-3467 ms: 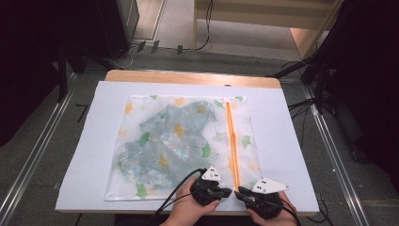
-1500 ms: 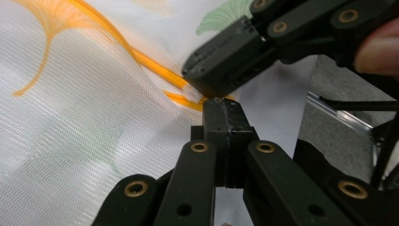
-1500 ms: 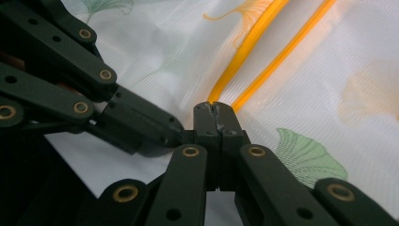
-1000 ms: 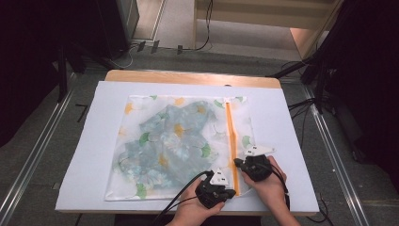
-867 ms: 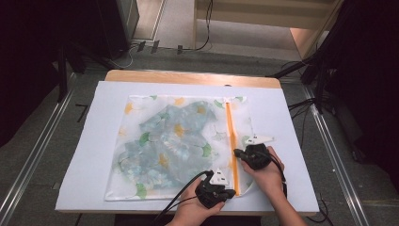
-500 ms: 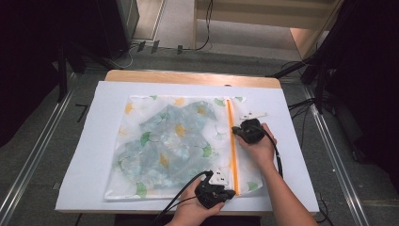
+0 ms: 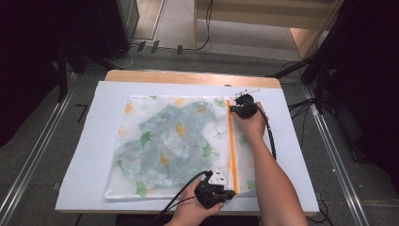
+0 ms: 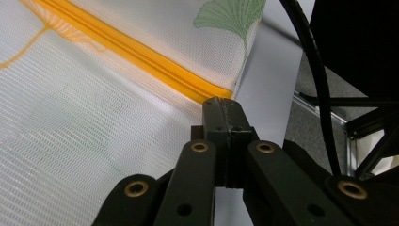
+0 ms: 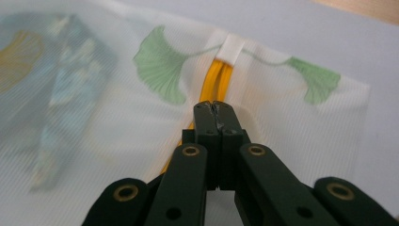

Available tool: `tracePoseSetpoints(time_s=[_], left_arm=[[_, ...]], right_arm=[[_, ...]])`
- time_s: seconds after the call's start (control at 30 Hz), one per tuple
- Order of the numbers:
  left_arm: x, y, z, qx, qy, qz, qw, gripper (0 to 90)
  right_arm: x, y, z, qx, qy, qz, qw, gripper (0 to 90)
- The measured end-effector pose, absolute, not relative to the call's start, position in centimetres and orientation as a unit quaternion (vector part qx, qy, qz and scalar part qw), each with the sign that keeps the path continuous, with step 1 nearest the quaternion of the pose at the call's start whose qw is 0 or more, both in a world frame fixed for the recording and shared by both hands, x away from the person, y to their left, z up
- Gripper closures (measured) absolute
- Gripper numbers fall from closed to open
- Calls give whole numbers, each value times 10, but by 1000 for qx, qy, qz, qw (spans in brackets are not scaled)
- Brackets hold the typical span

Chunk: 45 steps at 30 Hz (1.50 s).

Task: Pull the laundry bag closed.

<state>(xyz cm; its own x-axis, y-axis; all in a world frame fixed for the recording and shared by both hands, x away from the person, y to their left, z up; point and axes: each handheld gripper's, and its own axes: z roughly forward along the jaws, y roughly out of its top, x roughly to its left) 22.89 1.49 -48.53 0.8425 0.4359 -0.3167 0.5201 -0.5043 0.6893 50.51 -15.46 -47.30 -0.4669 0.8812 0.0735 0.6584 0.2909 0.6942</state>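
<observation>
No writing is legible on the white mesh zip bag with ginkgo-leaf print point(image 7: 179, 141), lying mid-table. The left gripper point(image 8: 221, 106) pinches its orange zipper point(image 7: 231, 146) at 6 o'clock; the right gripper point(image 9: 214, 109), jaws closed, grips the zipper at 12.

Wooden table point(image 7: 188, 76), white sheet point(image 7: 94, 155) over it; mesh bag point(image 7: 160, 141) flat on top

Fine white mesh cloth bag point(image 7: 169, 141), matt orange zipper point(image 7: 231, 141).

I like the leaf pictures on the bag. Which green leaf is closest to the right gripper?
The big green leaf just left of the orange zipper, beside the right gripper. The other green leaf sits farther right, near the bag's corner.
</observation>
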Motion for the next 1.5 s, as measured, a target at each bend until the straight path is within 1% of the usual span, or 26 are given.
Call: tracePoseSetpoints(time_s=[0.2, 0.3, 0.33, 0.37, 0.4, 0.47, 0.5, 0.53, 0.57, 0.63, 0.7, 0.77, 0.83, 0.87, 0.93, 0.97, 1.0, 1.03, 1.07, 1.1, 1.2, 1.23, 1.27, 1.3, 1.37, 1.5], left_arm=[[230, 15, -485, 865, 280, -55, 413, 900], [233, 16, -486, 860, 287, -71, 416, 900], [232, 17, -485, 863, 282, -67, 415, 900], [232, 18, -485, 862, 280, -69, 417, 900], [231, 20, -485, 860, 281, -71, 420, 900], [232, 24, -483, 852, 280, -72, 436, 900], [233, 27, -482, 847, 287, -74, 442, 900], [234, 29, -481, 839, 294, -70, 452, 848], [234, 32, -480, 834, 299, -66, 458, 772], [233, 36, -479, 830, 296, -61, 469, 715], [232, 42, -478, 828, 295, -52, 474, 624], [231, 50, -474, 821, 302, -31, 484, 559], [231, 62, -468, 816, 305, -6, 491, 489], [232, 66, -466, 815, 304, 2, 493, 440], [235, 81, -463, 811, 307, 14, 498, 377], [238, 92, -462, 811, 315, 24, 493, 334], [239, 98, -462, 808, 324, 32, 491, 290], [242, 111, -463, 806, 335, 41, 487, 268], [244, 119, -464, 802, 343, 42, 487, 249], [247, 129, -465, 798, 354, 42, 486, 236], [255, 155, -466, 784, 378, 39, 491, 168], [258, 163, -465, 778, 385, 33, 495, 130], [260, 171, -464, 770, 391, 28, 503, 115], [262, 178, -462, 766, 393, 27, 508, 107], [265, 192, -458, 762, 392, 40, 514, 105], [267, 216, -454, 771, 386, 67, 502, 102]], right_arm=[[535, -146, -472, 512, 773, 338, 160, 900], [534, -142, -470, 524, 768, 331, 161, 900], [532, -143, -470, 533, 761, 334, 157, 873], [528, -144, -470, 544, 750, 342, 155, 816], [522, -146, -471, 549, 741, 356, 149, 781], [507, -152, -475, 545, 734, 381, 137, 746], [498, -156, -479, 540, 732, 391, 140, 735], [489, -160, -482, 534, 733, 395, 145, 717], [480, -164, -484, 532, 729, 405, 145, 701], [465, -172, -483, 530, 726, 414, 143, 651], [450, -179, -479, 524, 723, 424, 153, 611], [437, -184, -476, 523, 718, 435, 145, 567], [422, -189, -473, 516, 715, 450, 142, 544], [413, -191, -471, 507, 718, 457, 139, 503], [401, -193, -470, 495, 724, 457, 147, 446], [394, -194, -471, 488, 728, 457, 150, 395], [386, -196, -472, 482, 731, 457, 155, 315], [381, -197, -473, 483, 733, 452, 159, 254], [374, -199, -476, 486, 734, 449, 155, 177], [371, -200, -477, 485, 735, 450, 150, 138], [353, -206, -481, 483, 737, 448, 151, 91], [349, -208, -479, 482, 738, 448, 150, 78], [345, -209, -478, 480, 741, 445, 151, 65], [341, -211, -478, 481, 740, 446, 149, 50], [331, -215, -477, 478, 743, 444, 146, 25], [312, -224, -477, 473, 745, 449, 142, 9]])
